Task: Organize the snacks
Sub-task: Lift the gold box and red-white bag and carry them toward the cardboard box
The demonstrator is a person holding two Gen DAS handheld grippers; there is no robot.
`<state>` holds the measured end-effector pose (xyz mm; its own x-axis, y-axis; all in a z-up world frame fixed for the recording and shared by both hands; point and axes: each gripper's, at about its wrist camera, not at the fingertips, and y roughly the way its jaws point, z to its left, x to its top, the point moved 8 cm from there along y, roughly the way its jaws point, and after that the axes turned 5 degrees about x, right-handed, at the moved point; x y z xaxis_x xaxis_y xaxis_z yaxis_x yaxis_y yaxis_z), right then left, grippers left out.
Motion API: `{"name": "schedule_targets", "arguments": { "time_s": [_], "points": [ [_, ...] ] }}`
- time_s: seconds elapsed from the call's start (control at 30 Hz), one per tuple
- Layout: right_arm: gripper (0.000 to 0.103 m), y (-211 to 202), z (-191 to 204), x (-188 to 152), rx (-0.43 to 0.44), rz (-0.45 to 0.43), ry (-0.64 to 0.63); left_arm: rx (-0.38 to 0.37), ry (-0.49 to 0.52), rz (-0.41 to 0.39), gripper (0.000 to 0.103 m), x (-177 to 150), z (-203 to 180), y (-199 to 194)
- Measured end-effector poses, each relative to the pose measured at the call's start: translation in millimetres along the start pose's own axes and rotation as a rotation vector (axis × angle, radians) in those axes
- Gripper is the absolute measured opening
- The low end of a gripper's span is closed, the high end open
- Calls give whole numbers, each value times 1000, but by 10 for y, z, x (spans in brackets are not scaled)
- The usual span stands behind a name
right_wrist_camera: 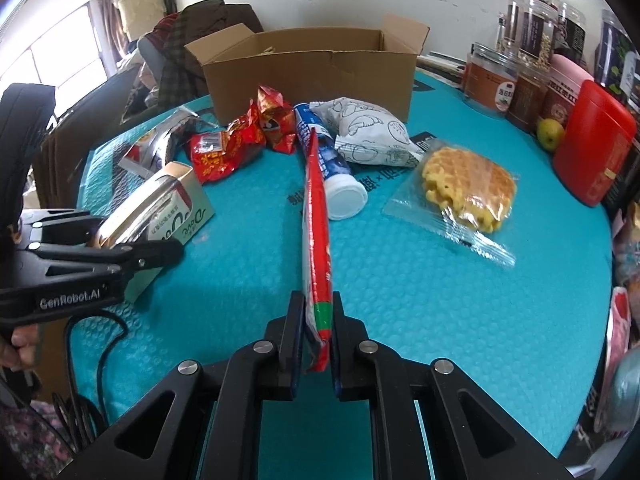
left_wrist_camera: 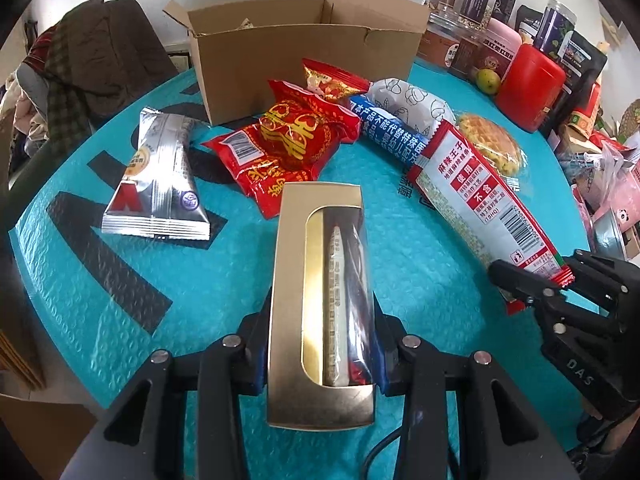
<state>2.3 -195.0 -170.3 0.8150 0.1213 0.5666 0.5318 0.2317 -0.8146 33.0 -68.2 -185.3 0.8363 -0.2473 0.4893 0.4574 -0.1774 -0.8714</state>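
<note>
My left gripper point(left_wrist_camera: 320, 344) is shut on a gold window box of chocolate point(left_wrist_camera: 320, 280), held above the teal mat; it also shows in the right wrist view point(right_wrist_camera: 160, 204). My right gripper point(right_wrist_camera: 316, 340) is shut on the end of a long red-and-white spicy snack packet point(right_wrist_camera: 318, 232), seen flat in the left wrist view point(left_wrist_camera: 476, 196). An open cardboard box point(left_wrist_camera: 304, 52) stands at the back of the table. Before it lie red snack packets point(left_wrist_camera: 288, 140), a silver packet point(left_wrist_camera: 160, 176), a blue tube point(right_wrist_camera: 332, 160), a white bread bag point(right_wrist_camera: 368, 132) and a bagged waffle point(right_wrist_camera: 468, 188).
Jars and tins point(right_wrist_camera: 532, 60), a red canister point(right_wrist_camera: 592, 144) and a green fruit point(right_wrist_camera: 550, 132) line the right back edge. Clothes point(left_wrist_camera: 80, 64) are piled on a chair at the back left. A teal bubble mat point(right_wrist_camera: 400, 280) covers the table.
</note>
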Motion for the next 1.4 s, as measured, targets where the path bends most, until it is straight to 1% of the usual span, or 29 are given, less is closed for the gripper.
{"name": "schedule_targets", "arguments": {
  "time_s": [0.1, 0.37, 0.4, 0.43, 0.47, 0.5, 0.63, 0.73, 0.87, 0.97, 1.07, 1.17, 1.27, 1.4],
  "points": [
    [21, 81, -12, 42, -4, 7, 0, -8, -8, -5, 38, 19, 3, 14],
    [22, 136, -29, 186, 5, -27, 5, -19, -25, -23, 38, 27, 30, 18],
    [20, 141, -50, 198, -1, -31, 21, -23, -29, -28, 38, 26, 37, 16],
    [16, 150, -70, 206, 1, -29, 38, -25, -30, -31, 38, 28, 41, 13],
    [10, 157, -69, 206, 23, -28, 51, -26, -32, -31, 38, 30, 41, 10],
    [10, 157, -66, 204, 33, -30, 58, -27, -36, -33, 38, 32, 40, 9],
    [10, 123, -64, 185, 19, -38, 64, -28, -50, -30, 38, 36, 64, -9],
    [10, 91, -55, 164, 32, -40, 80, -9, -49, -33, 38, 14, 84, -41],
    [10, 15, -29, 138, 45, -52, 90, -7, -64, -41, 38, -6, 109, -112],
    [10, -59, 4, 133, 54, -68, 86, -3, -72, -58, 38, -9, 104, -183],
    [10, -137, 48, 119, 72, -82, 77, 27, -76, -89, 38, 3, 123, -281],
    [10, -226, 94, 100, 81, -99, 73, 11, -90, -109, 38, 21, 120, -382],
    [10, -330, 151, 80, 95, -116, 66, 22, -87, -137, 38, 38, 94, -483],
    [10, -452, 215, 89, 101, -139, 48, 13, -89, -174, 38, 79, 14, -619]
  ]
}}
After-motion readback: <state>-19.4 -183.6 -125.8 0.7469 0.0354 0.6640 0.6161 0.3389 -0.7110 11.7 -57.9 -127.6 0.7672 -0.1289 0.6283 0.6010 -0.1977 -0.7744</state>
